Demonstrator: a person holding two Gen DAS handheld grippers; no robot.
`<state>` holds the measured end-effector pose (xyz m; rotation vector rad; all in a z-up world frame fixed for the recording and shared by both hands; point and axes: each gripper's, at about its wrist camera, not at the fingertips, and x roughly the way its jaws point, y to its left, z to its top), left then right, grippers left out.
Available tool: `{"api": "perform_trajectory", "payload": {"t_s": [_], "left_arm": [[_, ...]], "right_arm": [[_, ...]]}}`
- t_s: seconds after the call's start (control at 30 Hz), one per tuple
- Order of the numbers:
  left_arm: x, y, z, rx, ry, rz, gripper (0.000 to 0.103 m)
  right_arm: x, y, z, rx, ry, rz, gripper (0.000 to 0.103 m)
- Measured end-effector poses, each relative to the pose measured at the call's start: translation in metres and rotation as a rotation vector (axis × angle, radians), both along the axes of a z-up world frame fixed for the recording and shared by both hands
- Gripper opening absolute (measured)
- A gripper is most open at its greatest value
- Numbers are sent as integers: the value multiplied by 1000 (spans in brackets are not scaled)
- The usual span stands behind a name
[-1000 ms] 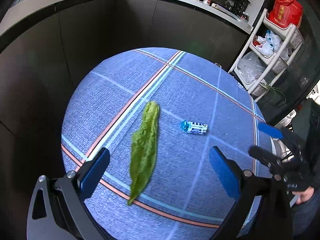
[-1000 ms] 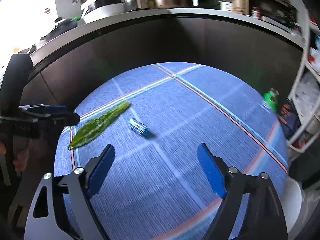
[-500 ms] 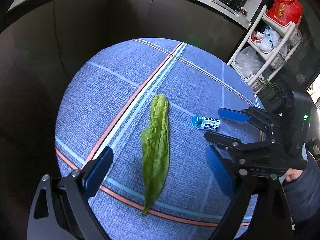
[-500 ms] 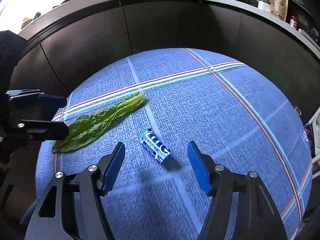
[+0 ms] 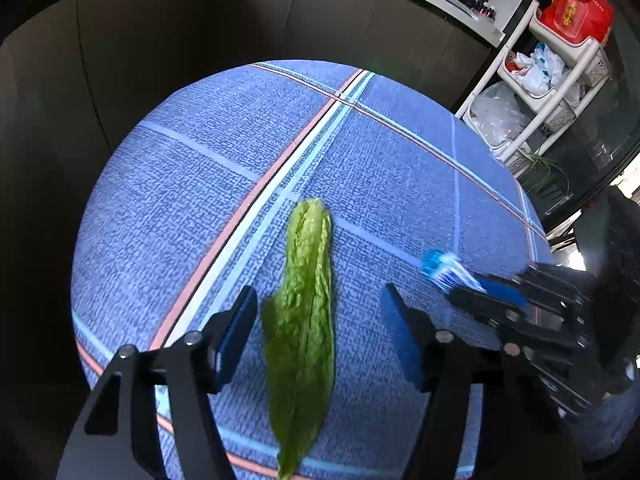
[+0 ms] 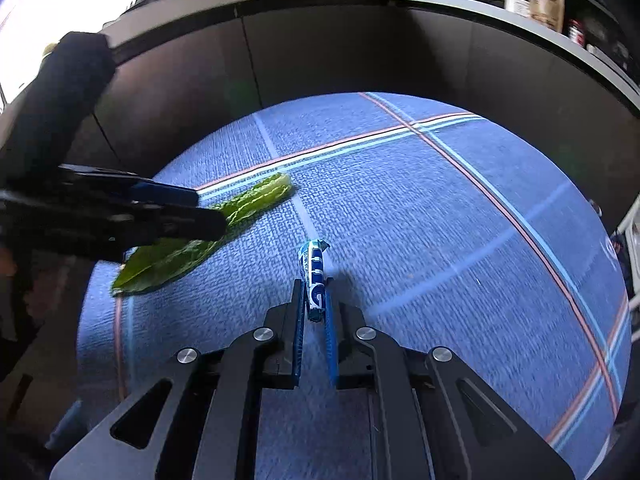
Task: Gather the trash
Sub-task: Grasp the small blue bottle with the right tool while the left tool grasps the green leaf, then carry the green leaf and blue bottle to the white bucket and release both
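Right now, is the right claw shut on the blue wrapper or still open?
Shut on it. The right claw has just been closing, and its pads now press both sides of the blue wrapper, which sticks out past the tips.

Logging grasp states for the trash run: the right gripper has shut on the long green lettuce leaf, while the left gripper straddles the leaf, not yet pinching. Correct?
One error: the right gripper is shut on the small blue-and-white wrapper, not the long green lettuce leaf, as the right wrist view shows. The left gripper does straddle the leaf, its closing fingers not yet pinching.
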<state>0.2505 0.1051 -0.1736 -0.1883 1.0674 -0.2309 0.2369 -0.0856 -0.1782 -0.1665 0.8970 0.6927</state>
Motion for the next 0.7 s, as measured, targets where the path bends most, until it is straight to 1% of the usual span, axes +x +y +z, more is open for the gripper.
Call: {"api": "perform_trajectory", "payload": {"t_s": [0.1, 0.13, 0.27, 0.3, 0.37, 0.4, 0.43, 0.47, 0.5, 0.53, 0.63, 0.7], "left_arm": [[5, -7, -4, 38, 4, -3, 57], [6, -9, -5, 50, 4, -6, 53], [8, -21, -6, 159, -2, -2, 43], [9, -24, -6, 186, 0, 2, 40], [9, -30, -6, 232, 4, 5, 38], [10, -31, -6, 245, 4, 5, 35], [10, -34, -6, 264, 5, 8, 27], [11, -34, -6, 276, 8, 12, 22], [11, -35, -5, 282, 12, 15, 13], [12, -34, -5, 275, 18, 17, 9], [11, -33, -4, 277, 21, 28, 7], [5, -29, -1, 233, 17, 39, 7]], "right_arm": [[-9, -12, 3, 36, 19, -28, 9], [-11, -19, 4, 72, 44, -46, 9], [-20, -36, 8, 162, 87, -99, 9], [-20, -36, 8, 169, 90, -105, 9], [-25, -41, 9, 170, 90, -116, 9], [-26, -42, 9, 170, 91, -120, 9], [-27, -44, 10, 173, 91, -124, 9], [-29, -47, 11, 178, 90, -131, 9], [-29, -48, 11, 182, 90, -137, 9], [-31, -51, 13, 186, 90, -143, 9], [-31, -54, 14, 202, 91, -162, 9], [-34, -59, 18, 214, 81, -174, 9]]}}
